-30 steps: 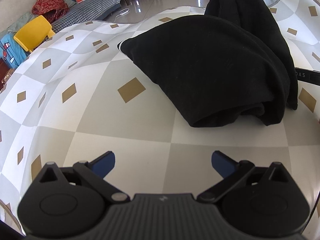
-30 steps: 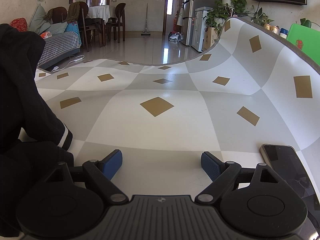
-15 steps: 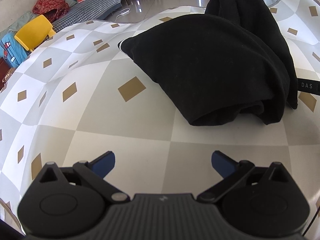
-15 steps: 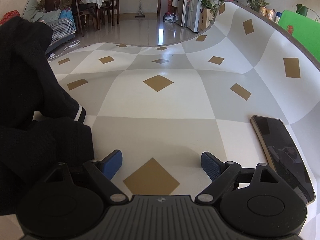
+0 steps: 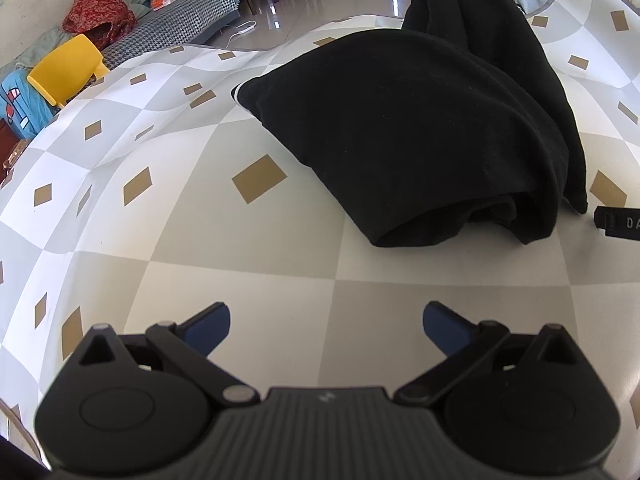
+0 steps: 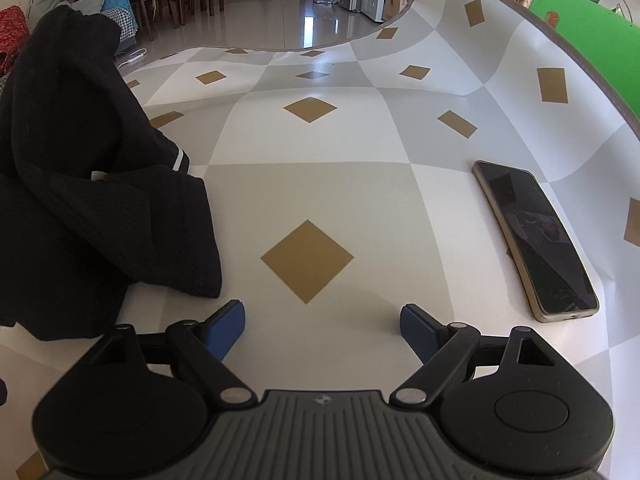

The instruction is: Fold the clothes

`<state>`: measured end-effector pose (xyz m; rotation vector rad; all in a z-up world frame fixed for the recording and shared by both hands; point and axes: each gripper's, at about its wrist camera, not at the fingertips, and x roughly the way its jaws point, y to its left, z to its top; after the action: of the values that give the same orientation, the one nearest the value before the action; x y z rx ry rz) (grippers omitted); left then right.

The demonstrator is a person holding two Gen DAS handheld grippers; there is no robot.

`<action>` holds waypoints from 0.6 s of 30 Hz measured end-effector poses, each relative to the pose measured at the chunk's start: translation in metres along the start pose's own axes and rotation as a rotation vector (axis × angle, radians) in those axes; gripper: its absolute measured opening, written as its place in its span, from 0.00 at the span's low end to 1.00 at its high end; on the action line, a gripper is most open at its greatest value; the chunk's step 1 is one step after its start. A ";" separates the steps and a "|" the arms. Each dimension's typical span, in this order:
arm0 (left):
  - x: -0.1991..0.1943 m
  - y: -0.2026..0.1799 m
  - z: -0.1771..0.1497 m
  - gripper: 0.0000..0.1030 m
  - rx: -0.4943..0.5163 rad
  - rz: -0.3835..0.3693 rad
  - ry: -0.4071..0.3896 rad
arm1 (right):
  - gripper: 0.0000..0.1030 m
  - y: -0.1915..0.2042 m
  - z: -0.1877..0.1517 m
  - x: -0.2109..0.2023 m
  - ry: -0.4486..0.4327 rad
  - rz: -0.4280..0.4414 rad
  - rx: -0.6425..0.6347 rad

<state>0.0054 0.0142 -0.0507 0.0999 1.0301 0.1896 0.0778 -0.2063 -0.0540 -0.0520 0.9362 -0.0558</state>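
A black garment [image 5: 416, 128] lies bunched and partly folded on the checked tablecloth [image 5: 248, 264], with a white-striped cuff at its far left corner. My left gripper [image 5: 326, 324] is open above bare cloth, short of the garment's near edge. In the right wrist view the same black garment [image 6: 80, 184] fills the left side, its white-striped cuff [image 6: 180, 160] showing. My right gripper [image 6: 322, 326] is open and holds nothing; its left fingertip [image 6: 226, 326] sits just right of the garment's near corner.
A phone [image 6: 536, 236] lies face up on the table to the right of my right gripper. A black labelled object [image 5: 620, 224] pokes in at the right edge of the left wrist view. Beyond the table are a yellow chair [image 5: 64, 68], a sofa and dining chairs.
My right gripper has pulled back toward the near side, so more of the black garment and the whole phone came into view. The left gripper and the garment have hardly moved.
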 end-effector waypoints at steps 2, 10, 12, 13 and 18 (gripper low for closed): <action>0.001 -0.001 -0.001 1.00 0.003 0.002 0.002 | 0.81 0.001 -0.004 -0.004 0.015 -0.004 0.009; 0.004 -0.004 -0.003 1.00 0.005 0.006 0.019 | 0.81 0.006 -0.017 -0.016 0.053 -0.016 0.032; 0.006 -0.005 -0.004 1.00 0.007 0.007 0.025 | 0.81 0.007 -0.019 -0.018 0.060 -0.018 0.039; 0.007 -0.006 -0.005 1.00 0.007 0.007 0.028 | 0.82 0.008 -0.020 -0.019 0.064 -0.018 0.041; 0.009 -0.008 -0.006 1.00 0.011 0.007 0.037 | 0.82 0.010 -0.024 -0.022 0.068 -0.016 0.040</action>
<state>0.0060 0.0082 -0.0626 0.1104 1.0682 0.1933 0.0458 -0.1956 -0.0512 -0.0201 1.0021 -0.0913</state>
